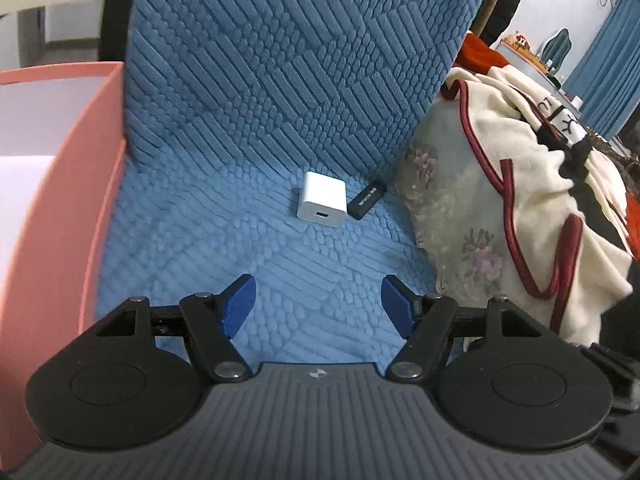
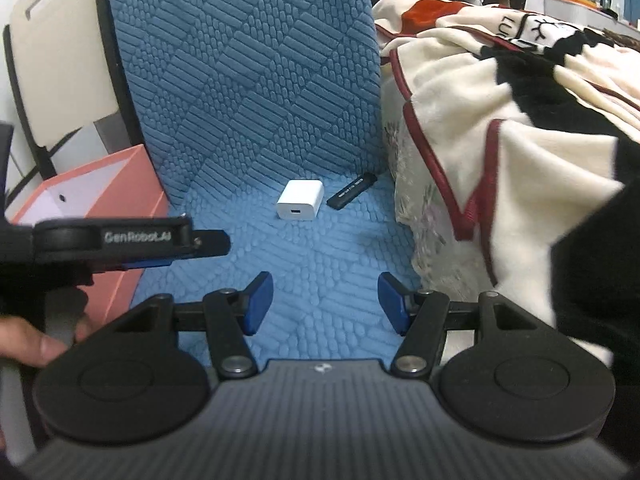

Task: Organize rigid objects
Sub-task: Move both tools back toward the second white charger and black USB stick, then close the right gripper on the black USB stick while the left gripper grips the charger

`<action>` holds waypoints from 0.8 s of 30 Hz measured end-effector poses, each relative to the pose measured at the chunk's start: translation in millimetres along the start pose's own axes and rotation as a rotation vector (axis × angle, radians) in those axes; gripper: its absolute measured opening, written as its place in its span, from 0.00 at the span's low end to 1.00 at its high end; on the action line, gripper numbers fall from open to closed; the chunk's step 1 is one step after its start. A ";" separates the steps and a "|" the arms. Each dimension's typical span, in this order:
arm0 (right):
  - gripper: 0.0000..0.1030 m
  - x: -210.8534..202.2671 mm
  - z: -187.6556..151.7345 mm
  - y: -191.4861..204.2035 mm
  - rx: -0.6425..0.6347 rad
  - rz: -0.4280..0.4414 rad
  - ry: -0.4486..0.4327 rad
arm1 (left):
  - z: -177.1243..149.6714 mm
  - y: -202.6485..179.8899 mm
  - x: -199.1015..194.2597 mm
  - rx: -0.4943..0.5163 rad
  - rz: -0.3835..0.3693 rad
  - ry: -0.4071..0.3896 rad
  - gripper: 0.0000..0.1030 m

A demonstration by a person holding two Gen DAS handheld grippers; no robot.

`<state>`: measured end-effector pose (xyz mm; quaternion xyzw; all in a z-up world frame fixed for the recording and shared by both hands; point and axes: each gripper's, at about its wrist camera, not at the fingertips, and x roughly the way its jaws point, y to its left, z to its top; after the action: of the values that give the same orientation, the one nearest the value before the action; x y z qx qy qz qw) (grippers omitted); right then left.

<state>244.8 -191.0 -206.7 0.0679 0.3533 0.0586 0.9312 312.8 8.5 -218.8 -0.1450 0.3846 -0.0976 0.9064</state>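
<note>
A white charger cube lies on the blue textured seat cushion, near the backrest. A black USB stick lies just to its right, apart from it. My left gripper hovers over the seat short of both, open, nothing between its blue fingers. My right gripper is also open and empty, a little further back. In the right wrist view, the left gripper shows from the side at the left, held by a hand.
A pink open box stands against the seat's left side. A floral cloth and a cream blanket with red trim crowd the right side. The blue backrest rises behind the objects.
</note>
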 end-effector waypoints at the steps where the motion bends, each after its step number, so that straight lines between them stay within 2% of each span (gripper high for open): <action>1: 0.59 5.0 1.9 -0.2 0.012 0.005 -0.001 | 5.2 -1.3 5.6 0.014 -0.001 -0.005 0.72; 4: 0.59 22.7 10.7 -1.4 0.039 0.013 -0.017 | 18.1 -3.4 24.5 0.045 0.025 -0.015 0.72; 7: 0.59 46.8 22.4 -7.3 0.077 0.015 0.003 | 26.9 0.7 44.8 0.035 -0.003 -0.002 0.72; 13: 0.58 96.2 46.5 -20.7 0.125 -0.014 0.048 | 35.0 11.3 86.2 0.009 -0.012 0.027 0.71; 17: 0.54 125.8 65.6 -18.0 0.128 -0.017 0.056 | 36.7 12.5 104.2 0.056 0.036 0.021 0.68; 20: 0.53 150.2 78.8 -19.3 0.141 -0.020 0.077 | 40.8 17.3 115.1 0.053 0.006 0.012 0.68; 24: 0.47 183.6 92.5 -28.3 0.181 -0.020 0.126 | 43.2 15.7 124.6 0.105 -0.017 0.014 0.68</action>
<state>444.7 -197.9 -262.2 0.1444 0.4158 0.0214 0.8977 430.5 -4.6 -278.8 -0.0998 0.3839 -0.1263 0.9093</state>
